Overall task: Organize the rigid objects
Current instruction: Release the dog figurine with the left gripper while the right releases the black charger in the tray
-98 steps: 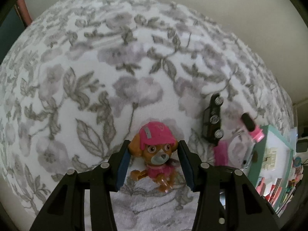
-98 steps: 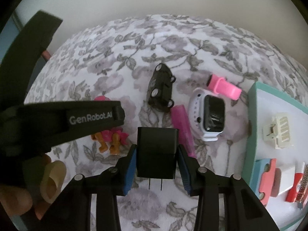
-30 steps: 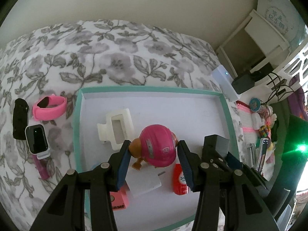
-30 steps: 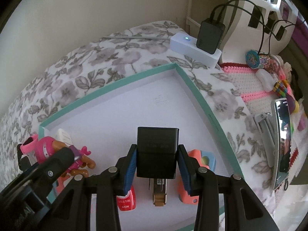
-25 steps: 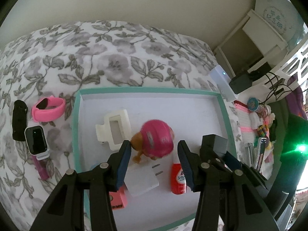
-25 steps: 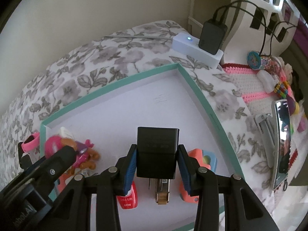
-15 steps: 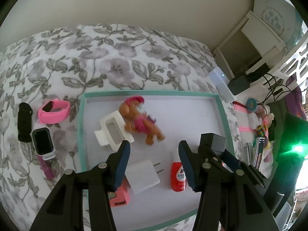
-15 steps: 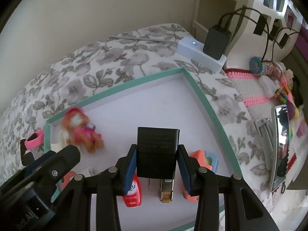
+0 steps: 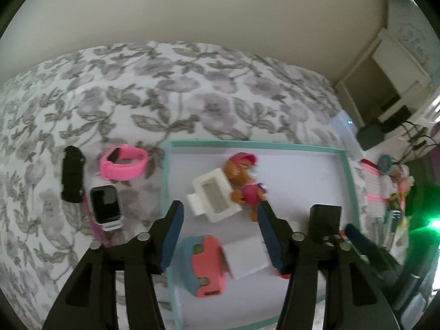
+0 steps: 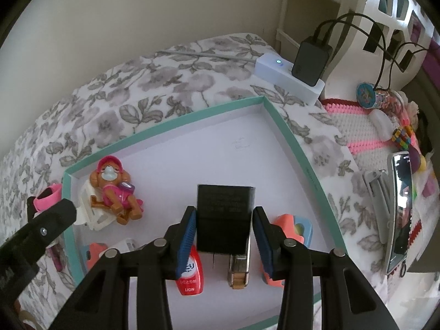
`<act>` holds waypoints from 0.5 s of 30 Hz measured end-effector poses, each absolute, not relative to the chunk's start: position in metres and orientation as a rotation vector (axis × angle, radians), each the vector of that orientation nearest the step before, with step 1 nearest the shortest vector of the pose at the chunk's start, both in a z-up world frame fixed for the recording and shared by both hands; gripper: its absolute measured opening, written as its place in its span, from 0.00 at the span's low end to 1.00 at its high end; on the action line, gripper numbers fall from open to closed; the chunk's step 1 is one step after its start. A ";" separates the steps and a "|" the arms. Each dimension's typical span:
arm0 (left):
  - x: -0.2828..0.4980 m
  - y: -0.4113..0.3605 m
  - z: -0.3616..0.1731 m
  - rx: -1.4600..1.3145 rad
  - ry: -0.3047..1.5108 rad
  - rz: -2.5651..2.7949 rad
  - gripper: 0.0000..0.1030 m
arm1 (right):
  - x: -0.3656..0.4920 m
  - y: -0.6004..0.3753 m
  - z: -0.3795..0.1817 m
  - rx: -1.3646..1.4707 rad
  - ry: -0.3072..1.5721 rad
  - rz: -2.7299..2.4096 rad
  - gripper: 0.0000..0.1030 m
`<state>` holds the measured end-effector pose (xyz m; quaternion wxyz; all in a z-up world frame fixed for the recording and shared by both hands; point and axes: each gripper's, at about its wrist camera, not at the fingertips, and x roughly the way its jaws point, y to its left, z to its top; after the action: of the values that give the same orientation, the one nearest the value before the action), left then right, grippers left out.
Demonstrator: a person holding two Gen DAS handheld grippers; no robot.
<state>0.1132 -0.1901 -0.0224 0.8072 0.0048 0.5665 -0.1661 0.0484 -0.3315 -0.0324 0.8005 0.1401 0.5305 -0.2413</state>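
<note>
My left gripper [image 9: 220, 206] hangs over the left half of the teal-rimmed tray [image 9: 247, 146], and its jaws are opening with nothing between them. The pink-helmeted puppy toy [image 9: 242, 181] lies on its back in the tray, leaning on a white hair clip [image 9: 211, 198]. My right gripper [image 10: 224, 211] holds a black charger [image 10: 225, 214] upright over the tray's near side. Its jaws are starting to open, though the pads still touch the charger's sides. Outside the tray on the floral cover lie a smartwatch [image 9: 104, 206], a pink band [image 9: 123, 163] and a black toy car [image 9: 72, 174].
In the tray lie a white plug [image 9: 247, 253], a pink and blue toy [image 9: 206, 264], a red bottle [image 10: 189, 272] and an orange piece [image 10: 291, 231]. A white power strip [image 10: 286, 78] and a phone [image 10: 398, 209] sit past the tray's right rim.
The left gripper let go of the puppy toy, which dropped into the tray against the white clip. That gripper then drew back and left. The right gripper kept its place with the charger.
</note>
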 end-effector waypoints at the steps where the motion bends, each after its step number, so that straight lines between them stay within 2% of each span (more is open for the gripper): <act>1: 0.114 -0.187 -0.024 0.025 1.209 -0.332 0.59 | 0.049 -0.331 -0.031 0.296 1.132 -0.520 0.57; 7: 0.119 -0.175 -0.029 0.073 1.190 -0.246 0.64 | 0.050 -0.330 -0.031 0.283 1.137 -0.519 0.57; 9: 0.120 -0.171 -0.031 0.083 1.182 -0.222 0.64 | 0.051 -0.329 -0.032 0.278 1.138 -0.517 0.64; 10: 0.120 -0.169 -0.031 0.086 1.178 -0.210 0.67 | 0.051 -0.328 -0.032 0.277 1.137 -0.516 0.66; 11: 0.121 -0.167 -0.032 0.091 1.173 -0.198 0.76 | 0.051 -0.328 -0.032 0.274 1.135 -0.514 0.68; 13: 0.122 -0.164 -0.032 0.099 1.156 -0.177 0.88 | 0.052 -0.326 -0.033 0.266 1.135 -0.504 0.71; 15: 0.123 -0.160 -0.033 0.105 1.144 -0.156 0.88 | 0.053 -0.324 -0.033 0.259 1.134 -0.496 0.83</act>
<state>0.1235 -0.1601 -0.0326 0.8365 0.0498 0.5407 -0.0736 0.0530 -0.3237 -0.0334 0.8068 0.1210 0.5298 -0.2319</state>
